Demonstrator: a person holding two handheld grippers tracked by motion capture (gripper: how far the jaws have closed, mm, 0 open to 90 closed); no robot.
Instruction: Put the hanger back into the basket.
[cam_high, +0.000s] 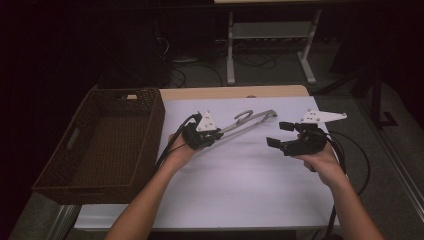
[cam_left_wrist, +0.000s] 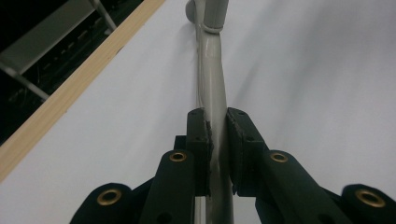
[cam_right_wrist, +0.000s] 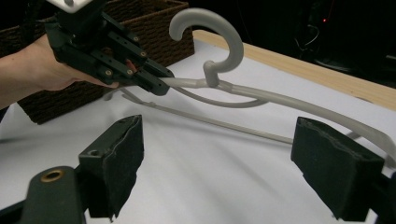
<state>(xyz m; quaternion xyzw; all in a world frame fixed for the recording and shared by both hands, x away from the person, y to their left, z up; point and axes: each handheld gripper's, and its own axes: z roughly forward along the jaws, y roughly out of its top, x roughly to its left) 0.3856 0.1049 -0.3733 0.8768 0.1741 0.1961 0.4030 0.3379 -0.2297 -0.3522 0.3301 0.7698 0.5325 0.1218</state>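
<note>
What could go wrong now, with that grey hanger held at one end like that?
The left gripper clamps the hanger near one end only, so the long free end might swing or twist in the grip. The right gripper stands open beside the hanger's other arm, holding nothing; if it closes off target it may knock the hanger instead of catching it. The hook sticks up and could snag on the rim of the wicker basket during a move there.

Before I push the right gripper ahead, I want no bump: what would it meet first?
Probably the grey clothes hanger, crossing ahead of the open right gripper; depth is unclear.
</note>
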